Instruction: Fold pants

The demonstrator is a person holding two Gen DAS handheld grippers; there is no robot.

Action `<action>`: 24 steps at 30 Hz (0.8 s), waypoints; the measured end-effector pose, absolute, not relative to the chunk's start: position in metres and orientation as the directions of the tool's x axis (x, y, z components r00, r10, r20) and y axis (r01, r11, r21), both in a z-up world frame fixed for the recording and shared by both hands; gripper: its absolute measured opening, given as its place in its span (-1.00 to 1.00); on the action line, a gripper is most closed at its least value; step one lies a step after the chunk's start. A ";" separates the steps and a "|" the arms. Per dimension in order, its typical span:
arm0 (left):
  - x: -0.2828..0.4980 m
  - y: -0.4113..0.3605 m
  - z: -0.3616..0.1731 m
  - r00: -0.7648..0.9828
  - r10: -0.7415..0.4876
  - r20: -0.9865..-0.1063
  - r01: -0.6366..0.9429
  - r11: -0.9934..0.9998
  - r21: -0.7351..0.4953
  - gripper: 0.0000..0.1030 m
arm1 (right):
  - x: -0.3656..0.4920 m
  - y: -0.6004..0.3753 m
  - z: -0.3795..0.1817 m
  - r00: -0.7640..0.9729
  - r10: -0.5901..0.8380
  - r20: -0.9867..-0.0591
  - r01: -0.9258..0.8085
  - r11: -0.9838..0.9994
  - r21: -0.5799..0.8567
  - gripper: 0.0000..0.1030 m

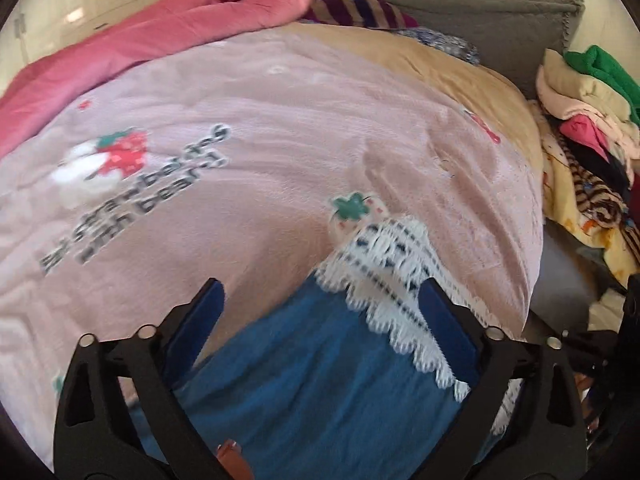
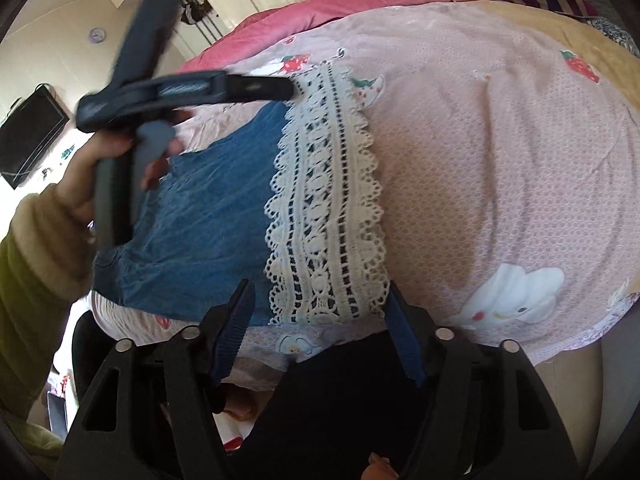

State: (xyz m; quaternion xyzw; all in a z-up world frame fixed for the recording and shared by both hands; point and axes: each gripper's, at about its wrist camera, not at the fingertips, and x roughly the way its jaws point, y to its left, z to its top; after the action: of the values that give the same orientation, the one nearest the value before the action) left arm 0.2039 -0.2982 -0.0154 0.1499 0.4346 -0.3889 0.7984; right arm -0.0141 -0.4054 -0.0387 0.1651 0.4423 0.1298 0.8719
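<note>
Left tongs (image 1: pixel 320 308) gape wide, jaws apart over blue denim, nothing pinched. Right tongs (image 2: pixel 320 312) likewise spread, empty, hovering at the lower edge of the lace. The denim pants (image 2: pixel 208 216) lie flat on the pink strawberry-print bedspread (image 2: pixel 500 160), filling centre-left of the right wrist frame, with their white lace hem (image 2: pixel 326 200) running top to bottom through the middle.

The key relation: the lace band's long axis runs from one pair of tongs to the other. The right tongs sit at its near end, bottom centre of frame; the left tongs reach its far end, upper left of frame. Denim stretches leftward from the lace. Each hand looks set to take its own hem corner.

The right view shows the whole garment and the left hand (image 2: pixel 86 172) gripping its tool. The left view shows only blurred hem and denim, plus a clothes pile (image 1: pixel 588 128) at right.
</note>
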 end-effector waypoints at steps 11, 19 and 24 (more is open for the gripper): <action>0.212 -0.326 -0.039 0.106 -0.513 -0.852 0.822 0.528 -0.216 -0.43 | -0.005 -0.407 -0.046 0.576 0.361 -0.733 -0.035 0.907 0.419 -0.31; 0.204 -0.298 -0.015 0.137 -0.618 -0.774 0.820 0.509 -0.261 -0.82 | -0.014 -0.400 -0.023 0.638 0.355 -0.683 -0.077 0.912 0.402 -0.55; 0.196 -0.245 0.012 0.148 -0.729 -0.668 0.800 0.485 -0.353 -0.82 | -0.019 -0.376 0.005 0.664 0.368 -0.650 -0.153 0.919 0.364 -0.55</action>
State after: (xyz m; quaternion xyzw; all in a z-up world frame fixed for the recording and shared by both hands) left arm 0.1962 -0.2448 0.0119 0.0429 0.4131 -0.5055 0.7563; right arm -0.0190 -0.3760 0.0045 0.1404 0.3834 0.1446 0.9013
